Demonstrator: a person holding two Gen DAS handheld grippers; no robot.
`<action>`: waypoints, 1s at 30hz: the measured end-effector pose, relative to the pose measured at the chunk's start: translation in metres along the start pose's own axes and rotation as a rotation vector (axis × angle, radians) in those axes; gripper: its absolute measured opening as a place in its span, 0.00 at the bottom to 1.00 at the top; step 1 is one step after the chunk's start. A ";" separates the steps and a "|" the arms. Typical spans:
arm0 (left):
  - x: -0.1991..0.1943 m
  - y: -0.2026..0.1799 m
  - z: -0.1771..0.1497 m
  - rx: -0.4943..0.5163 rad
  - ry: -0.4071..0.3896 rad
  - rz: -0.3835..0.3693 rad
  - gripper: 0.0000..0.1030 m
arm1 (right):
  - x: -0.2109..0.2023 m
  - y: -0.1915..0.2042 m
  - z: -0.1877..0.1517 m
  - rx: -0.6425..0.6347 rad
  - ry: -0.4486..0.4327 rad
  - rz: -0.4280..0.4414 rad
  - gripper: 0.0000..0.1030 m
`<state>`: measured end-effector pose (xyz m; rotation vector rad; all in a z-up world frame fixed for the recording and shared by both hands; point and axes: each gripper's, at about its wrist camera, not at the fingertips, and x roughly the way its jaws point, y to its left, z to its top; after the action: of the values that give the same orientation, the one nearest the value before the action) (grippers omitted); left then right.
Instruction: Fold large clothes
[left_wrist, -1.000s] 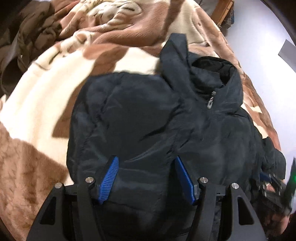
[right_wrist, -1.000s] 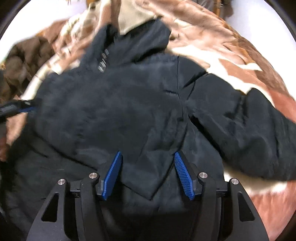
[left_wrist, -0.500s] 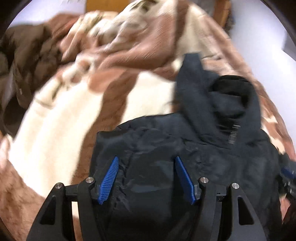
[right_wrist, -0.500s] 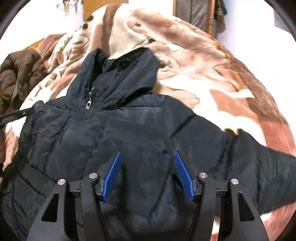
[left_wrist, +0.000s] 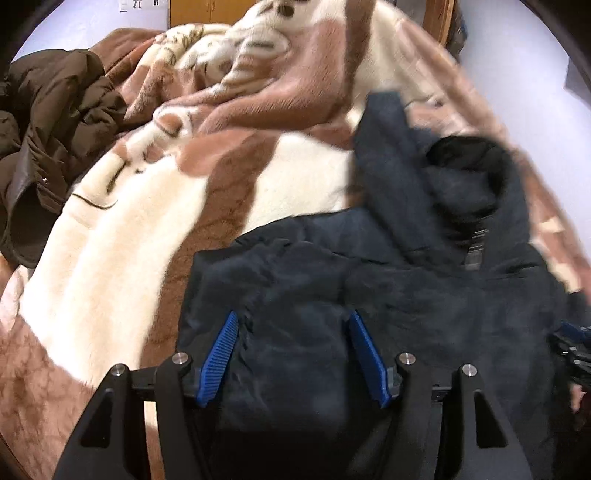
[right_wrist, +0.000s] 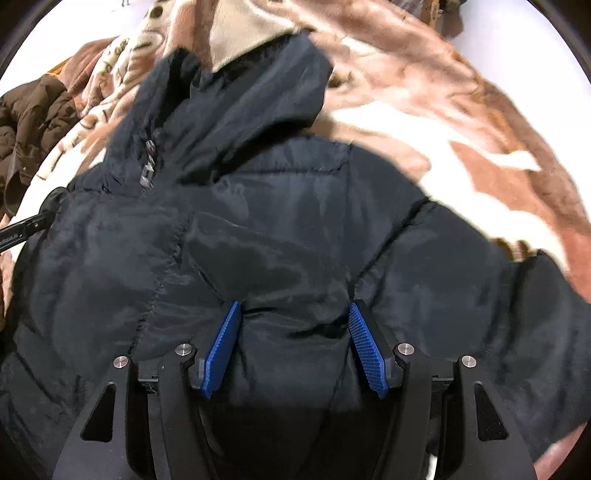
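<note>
Looking down the left hand-held gripper (left_wrist: 291, 354) at the bottom of its frame, we see blue pads spread wide with dark jacket (left_wrist: 388, 295) fabric filling the gap; we can't tell if the pads press it. Same for the right hand-held gripper (right_wrist: 293, 347): jaws wide, a puffed fold of the jacket (right_wrist: 280, 229) bulging between the pads and touching both, so it looks clamped on that fold. Jacket lies front up on the bed, filling the lower centre of both frames, one sleeve running to the right edge of the right view. Further up, its zipper pull (right_wrist: 147, 173) and hood (right_wrist: 236, 92) sit upper left in the right view. Beyond, brown-and-cream blanket (left_wrist: 122, 236) covers the bed. Brown jacket (left_wrist: 48, 122) is crumpled at upper left, well apart.
</note>
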<state>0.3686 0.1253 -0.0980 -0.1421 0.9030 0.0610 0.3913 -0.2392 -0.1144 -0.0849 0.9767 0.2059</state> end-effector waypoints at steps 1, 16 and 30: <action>-0.012 -0.003 -0.003 0.001 -0.019 -0.017 0.63 | -0.013 0.002 -0.003 -0.008 -0.026 -0.002 0.58; -0.012 -0.025 -0.048 0.036 0.074 0.012 0.63 | -0.010 0.012 -0.044 -0.032 0.043 -0.008 0.58; -0.165 -0.101 -0.116 0.086 -0.006 -0.134 0.63 | -0.165 0.001 -0.114 0.020 -0.118 -0.078 0.58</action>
<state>0.1879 0.0091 -0.0294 -0.1221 0.8865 -0.1023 0.2086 -0.2788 -0.0412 -0.0912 0.8557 0.1275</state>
